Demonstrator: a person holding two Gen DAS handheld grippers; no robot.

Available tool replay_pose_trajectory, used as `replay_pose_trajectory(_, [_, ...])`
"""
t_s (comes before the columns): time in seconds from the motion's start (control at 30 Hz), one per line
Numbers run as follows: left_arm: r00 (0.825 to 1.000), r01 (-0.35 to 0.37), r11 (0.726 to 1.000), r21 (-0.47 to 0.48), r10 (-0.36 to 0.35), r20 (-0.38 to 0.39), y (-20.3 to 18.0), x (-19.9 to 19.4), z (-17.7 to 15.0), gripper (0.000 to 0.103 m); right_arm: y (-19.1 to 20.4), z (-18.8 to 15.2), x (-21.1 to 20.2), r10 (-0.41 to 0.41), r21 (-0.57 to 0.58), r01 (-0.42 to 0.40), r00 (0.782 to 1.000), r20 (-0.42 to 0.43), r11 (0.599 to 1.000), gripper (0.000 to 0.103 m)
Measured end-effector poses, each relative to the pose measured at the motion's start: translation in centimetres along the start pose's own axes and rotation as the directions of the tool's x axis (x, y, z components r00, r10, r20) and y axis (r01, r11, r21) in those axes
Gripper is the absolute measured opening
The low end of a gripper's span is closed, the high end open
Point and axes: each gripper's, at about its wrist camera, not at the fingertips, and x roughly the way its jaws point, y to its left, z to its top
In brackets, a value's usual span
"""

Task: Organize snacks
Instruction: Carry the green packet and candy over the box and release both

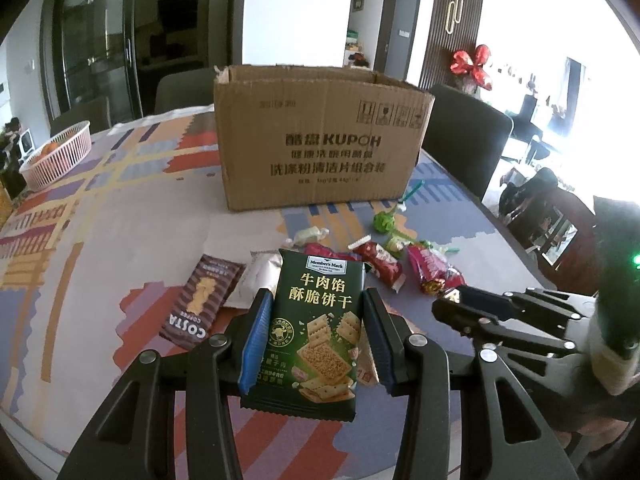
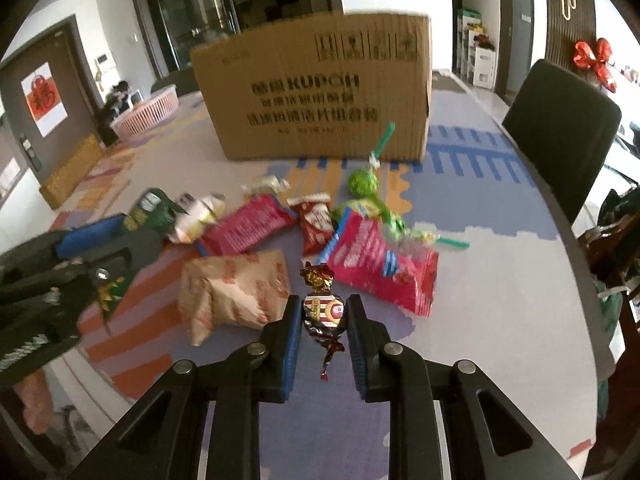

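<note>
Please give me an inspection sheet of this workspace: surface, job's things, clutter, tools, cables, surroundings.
Surface: table under a patterned cloth.
Job's things: open cardboard box; loose snacks before it, among them a pink packet, a beige packet, a green lollipop and a brown Costa sachet.
Clutter: pink basket at the far edge.
Tools: left tool grips a green cracker pack; right tool is closed on a foil-wrapped candy.
Cables: nothing seen.
Surroundings: dark chair, glass doors, red bow on the wall.
</note>
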Motion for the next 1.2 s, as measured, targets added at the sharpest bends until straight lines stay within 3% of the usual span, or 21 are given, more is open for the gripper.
replay_pose_trajectory(0.27, [0.996,0.005,1.0,0.005,-0.005,0.084,0.0,-1.7,2.6,0.045,0.6,2.8,-3.1,0.01,-0.01,-0.009,0.993,0.117,1.0,0.023])
replay_pose_trajectory(0.7, [0.972,-0.038,0.998,0.055,0.024,0.234,0.9,-3.1,10.6,0.045,0.4,10.6,-5.7,-0.006,-0.035,0.018,0.953,0.302,0.999,0.024])
replay_pose_trajectory(0.97, [0.975,-0.027,0.996,0.081,0.008,0.223,1.7,-1.4,16.5,0.045,0.0,16.1,-5.7,0.001,-0.035,0.011,0.94,0.341,0.999,0.024])
replay_pose_trajectory(1.2, [0.987,-0.014,0.995,0.095,-0.001,0.163,2.7,1.8,20.7,0.045,-0.8,21.0,-4.1,0.006,-0.05,0.009,0.953,0.302,0.999,0.023])
